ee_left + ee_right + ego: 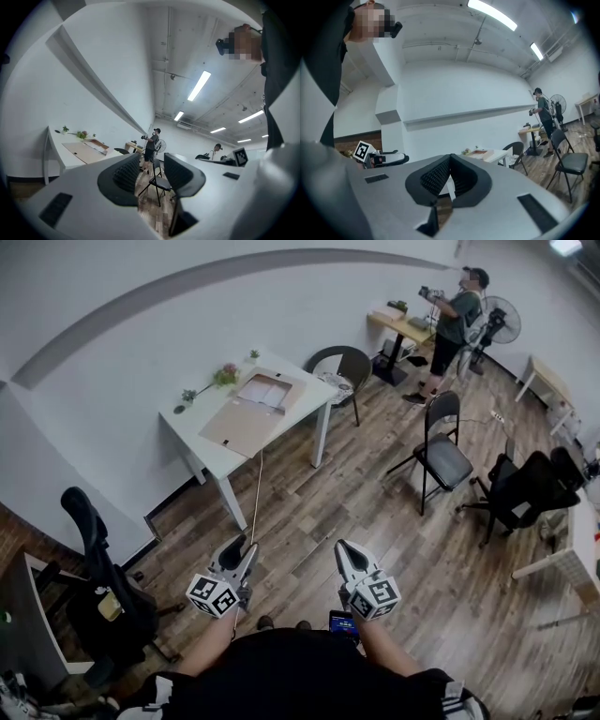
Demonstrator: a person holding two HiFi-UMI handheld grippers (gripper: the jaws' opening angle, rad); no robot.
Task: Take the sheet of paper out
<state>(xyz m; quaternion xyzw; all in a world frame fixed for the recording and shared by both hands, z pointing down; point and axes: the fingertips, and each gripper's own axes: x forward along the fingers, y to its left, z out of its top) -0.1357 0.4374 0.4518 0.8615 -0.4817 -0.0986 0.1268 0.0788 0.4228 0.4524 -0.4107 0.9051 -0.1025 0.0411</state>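
Observation:
A flat brown cardboard box [246, 413] lies open on a white table [202, 442] far ahead of me, with a pale sheet [262, 389] showing in its far half. The left gripper view shows the box [86, 150] small at the left; the right gripper view shows it [480, 152] small at the centre right. Both grippers are held low over the wooden floor, well short of the table. My left gripper [247, 551] [151, 171] is open and holds nothing. My right gripper [343, 549] [449, 165] is shut, its pads meeting at the tips with nothing between them.
A black folding chair [441, 452] stands to the right. A round-backed chair [343, 366] sits behind the table. Office chairs stand at the left [97, 563] and right [527, 489]. A person [458, 322] stands by a far desk near a fan [501, 321]. Small plants [225, 374] sit on the table.

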